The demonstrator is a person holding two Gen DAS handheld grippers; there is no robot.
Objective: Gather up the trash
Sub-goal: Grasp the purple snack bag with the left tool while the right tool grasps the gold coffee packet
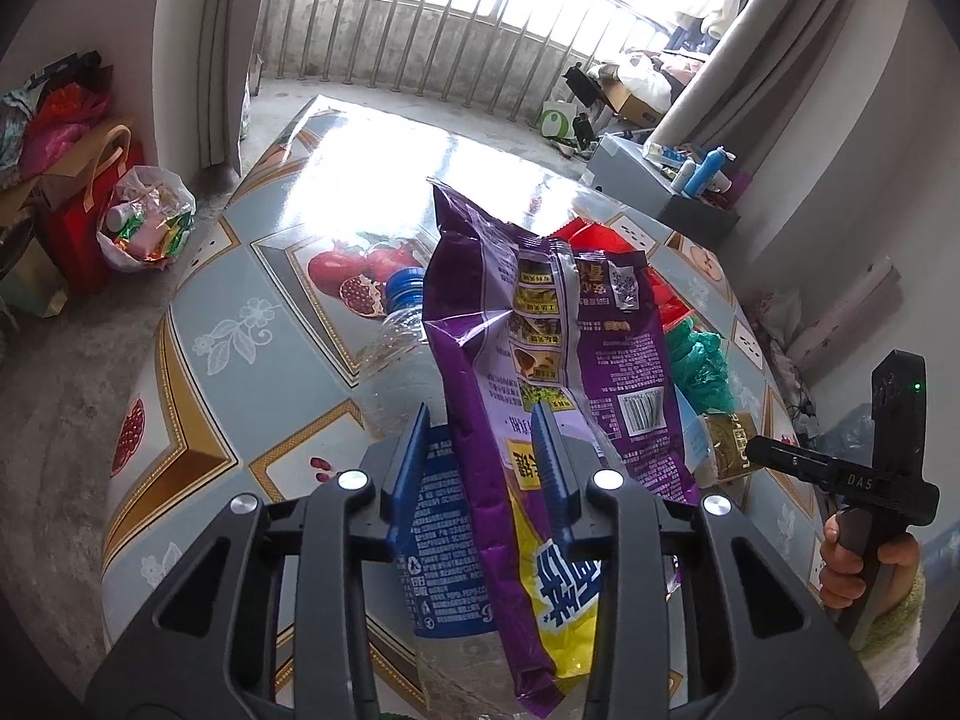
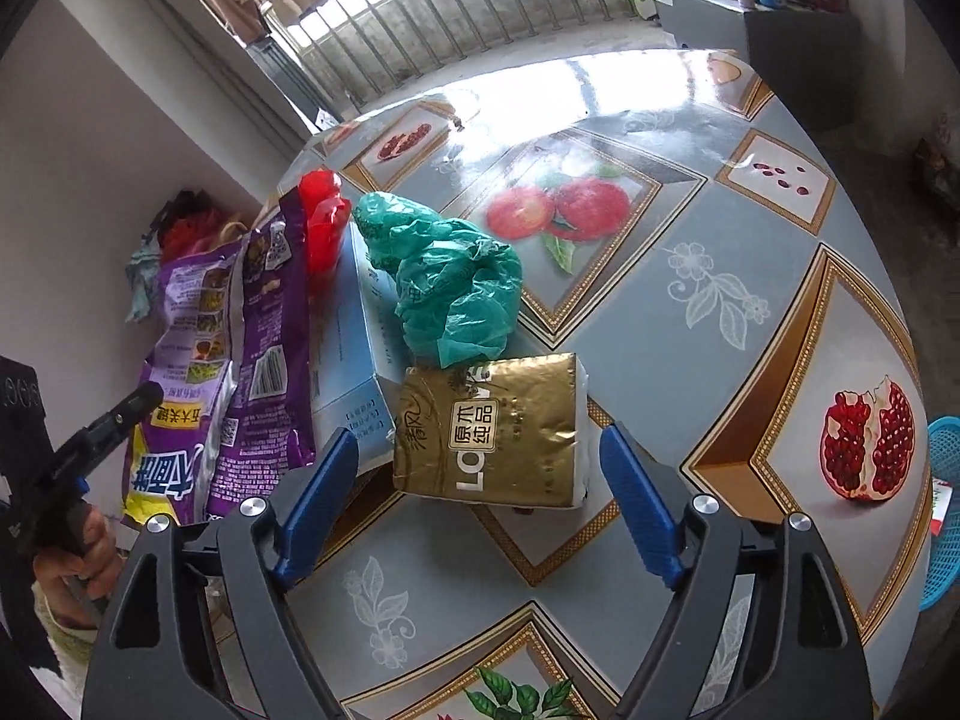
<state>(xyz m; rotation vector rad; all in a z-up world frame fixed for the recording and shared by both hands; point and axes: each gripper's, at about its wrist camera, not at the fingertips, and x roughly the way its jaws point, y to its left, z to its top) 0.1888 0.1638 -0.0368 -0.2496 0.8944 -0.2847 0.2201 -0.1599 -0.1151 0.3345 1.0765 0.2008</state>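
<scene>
Left gripper [image 1: 483, 456] seemingly pinches purple snack bag [image 1: 540, 324]; right gripper [image 2: 477, 498] wide, straddling gold tissue pack [image 2: 489, 429]. Next: close, lift.

— Where does your left camera sit?

— On my left gripper [image 1: 486, 438], looking steeply down along its blue fingers at the table [image 1: 240, 276]. It is very near the purple bag [image 1: 540, 324], which fills the middle; the balcony railing [image 1: 420, 18] lies far ahead.

— And the right one?

— On my right gripper [image 2: 480, 468], also tilted down, close over the gold packet [image 2: 492, 432], with the green plastic bag [image 2: 456, 282] just beyond.

— What do the two share?

— The same tabletop, the purple bag, the green bag, the gold packet, the railing. Each also catches the other gripper at its edge: the right one at the left view's right side, the left one at the right view's left side.
</scene>
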